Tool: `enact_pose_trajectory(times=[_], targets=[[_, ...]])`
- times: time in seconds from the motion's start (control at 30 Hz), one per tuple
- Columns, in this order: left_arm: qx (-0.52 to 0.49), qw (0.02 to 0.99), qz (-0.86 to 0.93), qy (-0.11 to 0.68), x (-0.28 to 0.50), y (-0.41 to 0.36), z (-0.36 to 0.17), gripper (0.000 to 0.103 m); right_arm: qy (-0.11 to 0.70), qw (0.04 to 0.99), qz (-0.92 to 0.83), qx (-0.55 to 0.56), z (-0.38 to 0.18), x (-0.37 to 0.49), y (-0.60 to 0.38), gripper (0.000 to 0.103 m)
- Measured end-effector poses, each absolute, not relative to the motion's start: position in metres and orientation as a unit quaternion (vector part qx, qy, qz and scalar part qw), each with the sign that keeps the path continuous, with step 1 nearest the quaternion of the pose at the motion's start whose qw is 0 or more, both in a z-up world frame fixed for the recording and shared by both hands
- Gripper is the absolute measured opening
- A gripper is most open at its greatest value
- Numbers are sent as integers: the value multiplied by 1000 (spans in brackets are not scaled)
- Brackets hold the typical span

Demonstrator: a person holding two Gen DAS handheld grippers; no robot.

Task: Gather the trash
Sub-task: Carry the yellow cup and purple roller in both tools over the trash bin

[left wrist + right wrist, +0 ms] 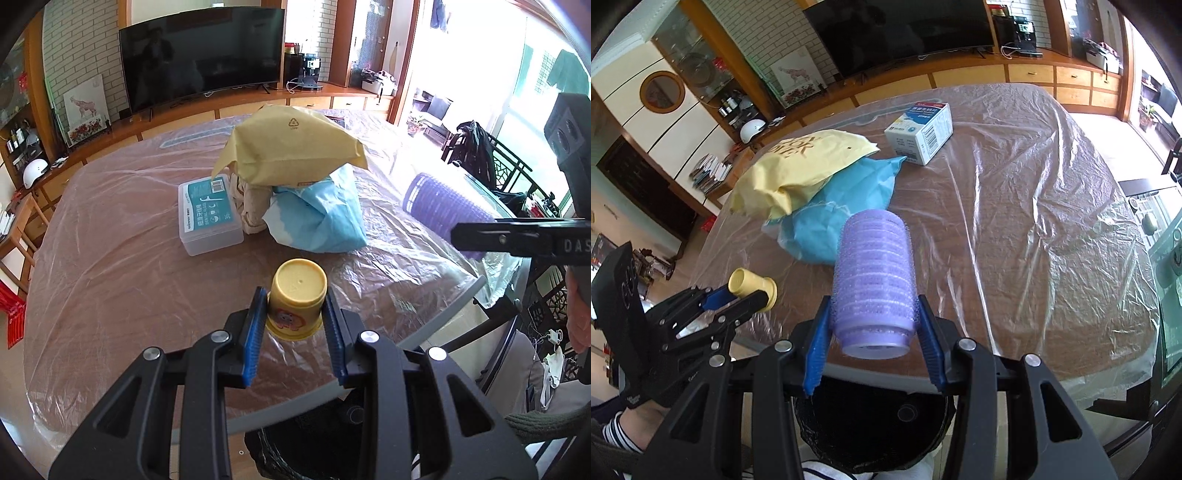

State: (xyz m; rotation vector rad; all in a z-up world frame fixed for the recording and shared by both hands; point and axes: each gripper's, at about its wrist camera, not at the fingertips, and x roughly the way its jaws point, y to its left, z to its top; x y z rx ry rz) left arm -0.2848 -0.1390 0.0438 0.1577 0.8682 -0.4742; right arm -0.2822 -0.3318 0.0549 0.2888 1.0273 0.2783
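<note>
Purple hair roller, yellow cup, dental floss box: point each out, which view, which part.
purple hair roller (873, 284), right wrist view, ribbed side between the blue pads.
yellow cup (299, 282), left wrist view, flat base facing the camera.
dental floss box (207, 206), left wrist view, teal label.

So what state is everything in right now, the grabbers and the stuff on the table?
Left gripper: shut on yellow cup.
Yellow cup: held, lifted.
Right gripper: shut on purple roller.
Purple roller: held, lifted.
Yellow bag: crumpled, atop blue bag.
Blue bag: crumpled.
Floss box: closed.
White box: closed.
TV: off.
</note>
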Motion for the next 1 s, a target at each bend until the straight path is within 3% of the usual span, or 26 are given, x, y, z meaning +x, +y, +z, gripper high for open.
enact_pose_trajectory(times=[1.0], targets=[[98,856,-277,425,-352,-141,41,32,516,822,233,63,54,-354,-305,43]])
